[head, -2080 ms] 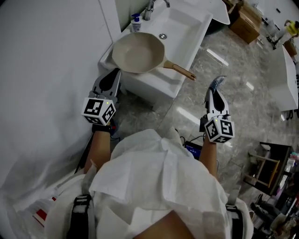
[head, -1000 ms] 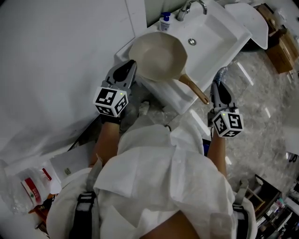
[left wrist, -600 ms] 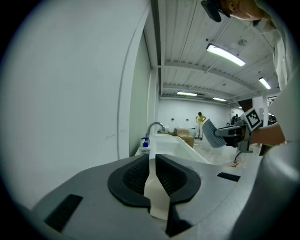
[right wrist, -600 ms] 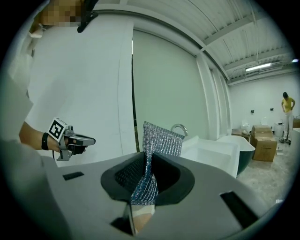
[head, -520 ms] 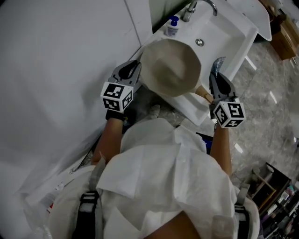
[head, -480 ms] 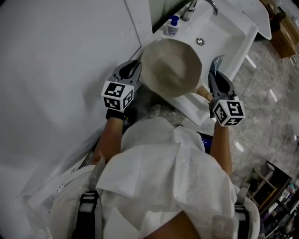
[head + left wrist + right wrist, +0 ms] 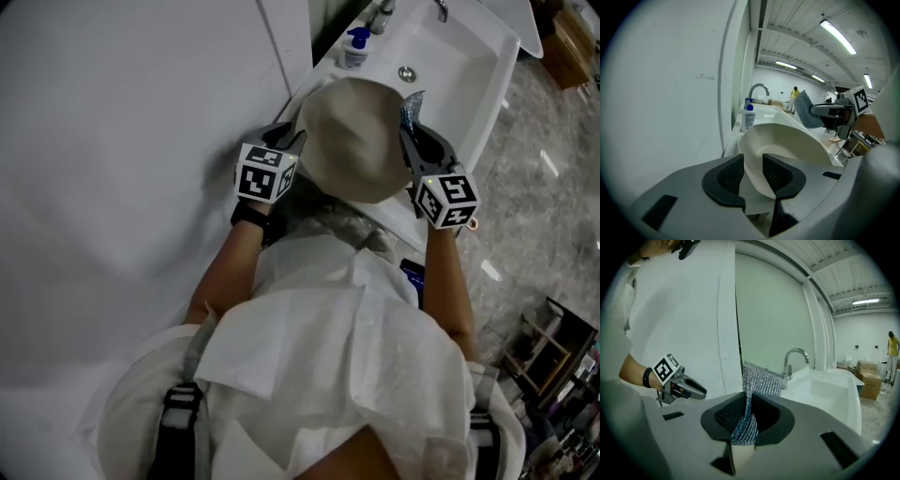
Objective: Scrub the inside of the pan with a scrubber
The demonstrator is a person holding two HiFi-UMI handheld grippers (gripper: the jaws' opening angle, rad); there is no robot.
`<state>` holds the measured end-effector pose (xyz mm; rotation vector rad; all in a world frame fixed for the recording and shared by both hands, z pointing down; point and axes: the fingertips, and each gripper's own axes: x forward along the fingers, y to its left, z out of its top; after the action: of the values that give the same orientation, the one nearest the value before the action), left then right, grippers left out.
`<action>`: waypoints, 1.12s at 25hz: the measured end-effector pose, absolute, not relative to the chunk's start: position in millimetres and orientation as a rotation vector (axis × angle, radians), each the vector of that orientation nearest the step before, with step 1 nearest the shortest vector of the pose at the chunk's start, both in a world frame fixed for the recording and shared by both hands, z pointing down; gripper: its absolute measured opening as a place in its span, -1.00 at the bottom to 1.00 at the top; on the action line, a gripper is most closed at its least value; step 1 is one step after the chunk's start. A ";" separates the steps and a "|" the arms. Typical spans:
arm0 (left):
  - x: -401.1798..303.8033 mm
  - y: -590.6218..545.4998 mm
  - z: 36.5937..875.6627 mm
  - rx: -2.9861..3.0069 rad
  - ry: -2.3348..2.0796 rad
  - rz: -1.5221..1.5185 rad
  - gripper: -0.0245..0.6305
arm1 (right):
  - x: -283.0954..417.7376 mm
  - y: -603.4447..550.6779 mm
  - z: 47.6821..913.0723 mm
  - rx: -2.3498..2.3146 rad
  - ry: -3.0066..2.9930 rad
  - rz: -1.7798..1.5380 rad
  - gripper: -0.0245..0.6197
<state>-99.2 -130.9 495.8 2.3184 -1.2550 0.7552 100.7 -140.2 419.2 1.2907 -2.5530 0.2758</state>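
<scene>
Left hand-held gripper: jaws apart, have just been opening. Pan rim runs btwn the two pads, but the pads don't clamp it; a gap shows on the left pad's side. It points down at the pan's left edge, close to the white wall.

Right hand-held gripper: jaws closed narrow on a silvery mesh scrubber. The scrubber is pinched at its lower end, w/ the rest standing up past the jaw tips. In head view the scrubber is over the pan's right rim; can't tell if it touches the rim.

Pan: cream inside, open side up, sitting on the near edge of the white sink, btwn the two grippers. Inside looks bare.

Further out: chrome faucet at the back of the sink, drain visible in the basin. Small bottle w/ a blue cap stands at the sink's back left corner, just beside the faucet.

Marbled floor to the right of the sink. Far bg: person in a yellow top and cardboard boxes near them.
</scene>
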 end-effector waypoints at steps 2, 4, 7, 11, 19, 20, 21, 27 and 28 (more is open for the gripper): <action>-97.1 -136.7 505.6 2.276 -1.222 0.805 -0.51 | 91.3 -145.3 426.7 1.248 -2.545 0.275 -0.79; -95.8 -142.3 514.5 2.231 -1.208 0.849 -0.49 | 83.6 -150.8 434.7 1.211 -2.536 0.272 -0.79; -101.1 -148.1 527.9 2.155 -1.236 0.909 -0.48 | 75.3 -158.9 448.7 1.172 -2.519 0.280 -0.79; -105.8 -148.7 539.5 2.073 -1.228 0.909 -0.48 | 71.4 -170.0 471.2 1.146 -2.463 0.307 -0.79; -99.0 -146.6 552.2 2.046 -1.123 0.958 -0.62 | 67.0 -201.0 527.9 1.195 -2.281 0.366 -0.79; -97.6 -147.6 552.8 2.053 -1.113 0.974 -0.69 | 64.6 -203.7 533.7 1.193 -2.265 0.370 -0.79; -96.8 -148.7 553.1 2.058 -1.106 0.989 -0.69 | 62.4 -206.1 538.9 1.190 -2.252 0.373 -0.79; -96.5 -152.0 554.2 2.040 -1.048 0.996 -0.71 | 49.1 -223.3 561.5 1.191 -2.214 0.430 -0.78; -96.0 -152.3 554.5 2.041 -1.041 1.007 -0.71 | 46.8 -227.1 565.3 1.190 -2.208 0.448 -0.78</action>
<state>-96.0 -152.3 554.5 2.0408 -1.0411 1.0066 46.8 -227.1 565.3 1.1897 -2.2084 0.4477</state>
